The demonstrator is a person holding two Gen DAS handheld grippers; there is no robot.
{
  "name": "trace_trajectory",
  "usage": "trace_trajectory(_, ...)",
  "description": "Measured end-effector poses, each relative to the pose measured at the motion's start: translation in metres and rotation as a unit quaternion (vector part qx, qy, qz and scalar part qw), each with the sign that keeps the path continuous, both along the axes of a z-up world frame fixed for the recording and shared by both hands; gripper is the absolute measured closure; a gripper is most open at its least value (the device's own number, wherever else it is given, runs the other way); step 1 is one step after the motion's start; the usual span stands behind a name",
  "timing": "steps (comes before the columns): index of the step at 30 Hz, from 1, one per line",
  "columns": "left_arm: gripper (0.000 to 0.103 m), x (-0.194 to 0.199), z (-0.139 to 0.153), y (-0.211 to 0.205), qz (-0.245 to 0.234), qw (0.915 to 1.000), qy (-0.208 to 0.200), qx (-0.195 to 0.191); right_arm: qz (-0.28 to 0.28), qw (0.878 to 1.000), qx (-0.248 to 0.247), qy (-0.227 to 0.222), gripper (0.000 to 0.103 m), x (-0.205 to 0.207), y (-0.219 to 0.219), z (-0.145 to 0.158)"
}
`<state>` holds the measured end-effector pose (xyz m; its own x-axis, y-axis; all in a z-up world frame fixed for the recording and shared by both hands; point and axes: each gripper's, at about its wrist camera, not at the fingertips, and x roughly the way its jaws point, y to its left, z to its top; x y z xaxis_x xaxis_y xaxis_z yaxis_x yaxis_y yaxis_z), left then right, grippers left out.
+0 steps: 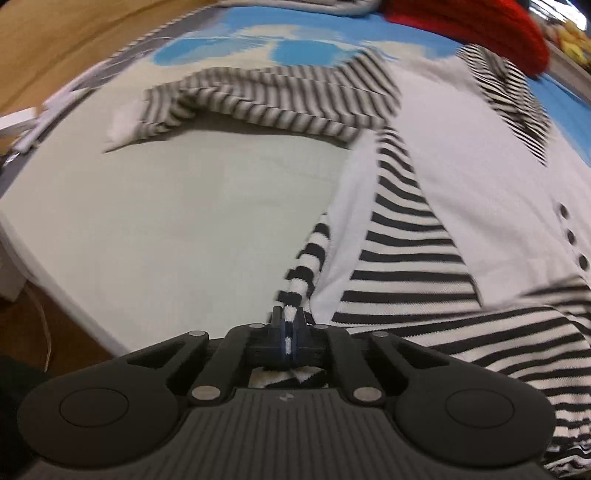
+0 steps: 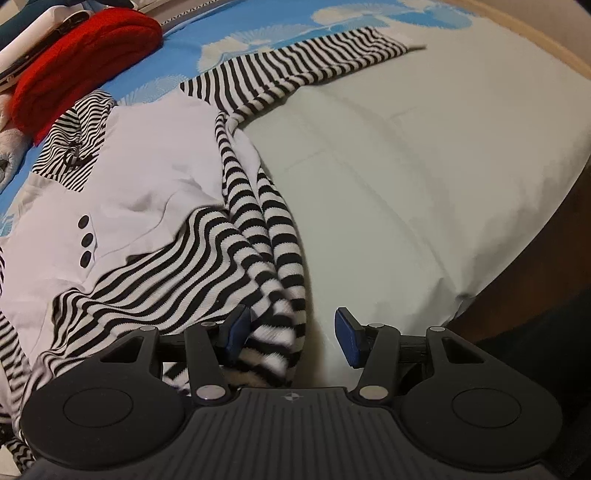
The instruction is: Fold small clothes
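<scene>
A small black-and-white striped top [image 1: 461,166] with a white front panel and dark buttons lies spread on the bed. One striped sleeve [image 1: 266,96] stretches out to the left. My left gripper [image 1: 289,317] is shut on a bunched striped edge of the top at its lower side. In the right wrist view the same top [image 2: 155,155] fills the left half. A rolled striped fold [image 2: 280,258] runs down between the jaws of my right gripper [image 2: 291,326]. Those jaws stand apart: the left pad lies against the fold and the right pad is clear of it.
A red knitted item [image 1: 480,26] [image 2: 81,55] lies at the far end beside other piled clothes. The pale sheet [image 1: 184,221] [image 2: 424,166] covers the bed, with a blue flowered part [image 1: 229,40] further off. Wooden floor [image 1: 55,37] lies beyond the bed's edge.
</scene>
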<state>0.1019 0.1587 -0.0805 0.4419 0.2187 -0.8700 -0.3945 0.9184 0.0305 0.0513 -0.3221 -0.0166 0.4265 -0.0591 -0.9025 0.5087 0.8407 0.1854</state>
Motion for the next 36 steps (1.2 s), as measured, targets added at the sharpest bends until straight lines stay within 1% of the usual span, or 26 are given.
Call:
trace_trajectory(2,0.099,0.001,-0.001,0.003,0.004,0.9999,0.006,-0.014,0.000,1.000,0.012,-0.002,0.050,0.001,-0.001,-0.002)
trace_trajectory(4,0.093,-0.004,0.007,-0.002,0.006,0.9999,-0.007,-0.012,0.003,1.000,0.014,0.001,0.050,0.003,0.001,-0.004)
trace_trajectory(5,0.088,-0.008,0.014,-0.010,0.002,0.9999,-0.010,-0.006,0.007,1.000,0.015,0.003,0.050,0.004,0.003,-0.006)
trace_trajectory(6,0.074,-0.014,0.020,-0.019,-0.005,0.9999,-0.014,0.005,0.010,1.000,0.019,0.003,0.050,0.004,0.004,-0.008)
trace_trajectory(7,0.063,-0.014,0.022,-0.028,-0.017,0.9996,-0.023,0.009,0.013,1.000,0.026,0.003,0.050,0.006,0.005,-0.010)
trace_trajectory(9,0.060,-0.017,0.029,-0.045,-0.048,0.9976,-0.046,0.021,0.018,0.999,0.033,0.003,0.051,0.008,0.007,-0.013)
trace_trajectory(10,0.060,-0.017,0.031,-0.055,-0.066,0.9958,-0.056,0.029,0.023,0.999,0.036,0.003,0.061,0.009,0.009,-0.015)
trace_trajectory(11,0.059,-0.016,0.033,-0.064,-0.084,0.9936,-0.065,0.038,0.028,0.999,0.044,0.002,0.076,0.009,0.010,-0.016)
trace_trajectory(12,0.055,-0.016,0.034,-0.076,-0.103,0.9910,-0.074,0.045,0.034,0.998,0.050,-0.001,0.079,0.009,0.011,-0.017)
trace_trajectory(13,0.052,-0.015,0.035,-0.083,-0.120,0.9885,-0.082,0.042,0.039,0.998,0.048,-0.005,0.085,0.009,0.013,-0.016)
trace_trajectory(15,0.051,-0.018,0.035,-0.099,-0.156,0.9837,-0.087,0.019,0.047,0.998,0.042,-0.015,0.091,0.007,0.015,-0.011)
trace_trajectory(17,0.051,-0.021,0.031,-0.109,-0.178,0.9810,-0.075,-0.007,0.041,0.998,0.042,-0.025,0.094,0.002,0.012,-0.004)
trace_trajectory(18,0.051,-0.020,0.026,-0.112,-0.185,0.9809,-0.058,-0.011,0.035,0.998,0.036,-0.027,0.094,-0.001,0.010,0.000)
trace_trajectory(20,0.051,-0.016,0.009,-0.115,-0.186,0.9825,0.001,-0.006,0.030,0.999,0.015,-0.022,0.095,-0.006,0.006,0.006)
trace_trajectory(21,0.052,-0.015,-0.001,-0.112,-0.175,0.9842,0.029,-0.007,0.029,0.999,0.006,-0.014,0.095,-0.008,0.004,0.006)
trace_trajectory(22,0.052,-0.015,-0.005,-0.108,-0.161,0.9861,0.042,-0.011,0.031,0.999,0.003,-0.007,0.095,-0.009,0.003,0.005)
trace_trajectory(24,0.052,-0.015,0.000,-0.105,-0.155,0.9874,0.032,-0.014,0.043,0.999,-0.001,0.006,0.095,-0.006,0.005,0.001)
trace_trajectory(25,0.052,-0.016,0.006,-0.106,-0.156,0.9876,0.016,-0.011,0.048,0.999,-0.008,0.006,0.093,-0.005,0.007,0.001)
trace_trajectory(27,0.052,-0.019,0.018,-0.108,-0.160,0.9870,-0.015,-0.006,0.048,0.999,-0.021,-0.006,0.090,-0.004,0.012,0.008)
trace_trajectory(28,0.052,-0.019,0.021,-0.108,-0.161,0.9866,-0.022,-0.006,0.047,0.998,-0.036,-0.018,0.090,-0.004,0.015,0.013)
trace_trajectory(30,0.052,-0.016,0.020,-0.105,-0.160,0.9870,-0.011,-0.014,0.055,0.995,-0.068,-0.047,0.083,-0.005,0.023,0.024)
trace_trajectory(32,0.052,-0.010,0.006,-0.098,-0.144,0.9886,0.032,-0.030,0.065,0.992,-0.084,-0.069,0.070,-0.004,0.028,0.029)
trace_trajectory(33,0.053,-0.009,-0.001,-0.093,-0.133,0.9894,0.045,-0.039,0.072,0.991,-0.082,-0.072,0.069,-0.001,0.030,0.027)
trace_trajectory(34,0.052,-0.010,0.001,-0.091,-0.132,0.9897,0.040,-0.038,0.081,0.992,-0.077,-0.064,0.068,0.002,0.030,0.023)
trace_trajectory(35,0.052,-0.010,0.005,-0.093,-0.136,0.9894,0.036,-0.033,0.088,0.993,-0.069,-0.043,0.068,0.005,0.031,0.014)
trace_trajectory(36,0.052,-0.012,0.010,-0.094,-0.140,0.9893,0.024,-0.033,0.091,0.994,-0.064,-0.008,0.068,0.009,0.031,0.002)
